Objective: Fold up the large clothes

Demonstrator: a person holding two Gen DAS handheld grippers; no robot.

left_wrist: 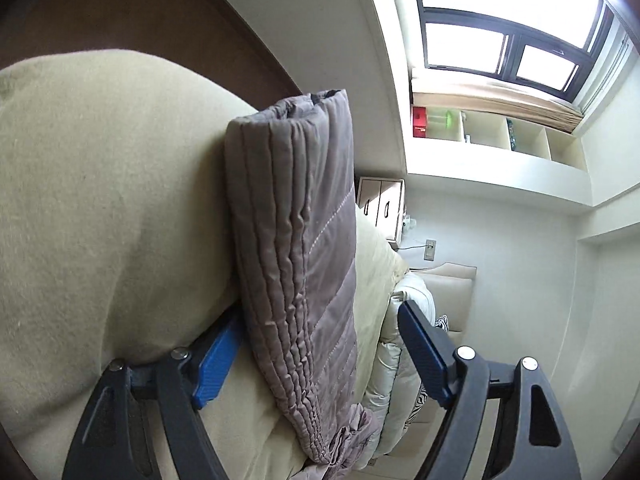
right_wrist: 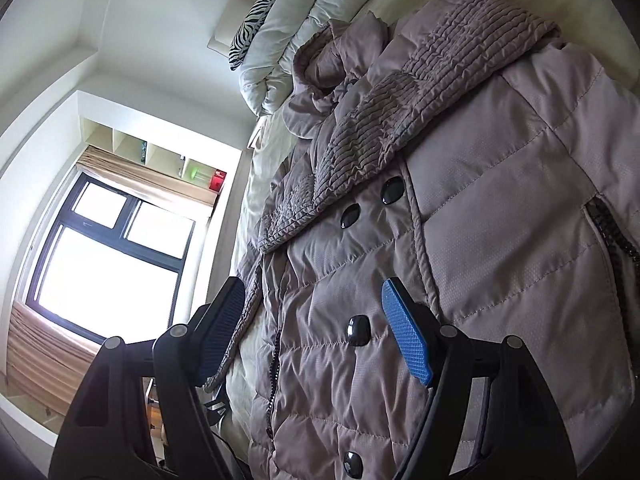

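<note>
— The quilted coat [right_wrist: 460, 208] lies on the bed [left_wrist: 100, 200], its sleeve [left_wrist: 296, 248] between the left gripper [left_wrist: 320, 356]'s spread fingers, unpinched.

— A shallow bite could slip. The right gripper [right_wrist: 316, 328], fingers spread, straddles the coat's edge; puffy layers may spring open.

— The hem's cut off at six o'clock.

From the left wrist we see the quilted jacket [left_wrist: 296, 264] run out past the bottom edge, and it hides much of the bed [left_wrist: 100, 200] behind it. One blue pad of the left tongs [left_wrist: 320, 344] sits partly behind the jacket's ribbed edge, so we cannot tell whether it touches the cloth. From the right wrist the jacket [right_wrist: 500, 216] is cut off at the right and bottom edges. Beyond the jacket, the shelf's [right_wrist: 160, 152] small contents are perhaps boxes, too small to tell.
</note>
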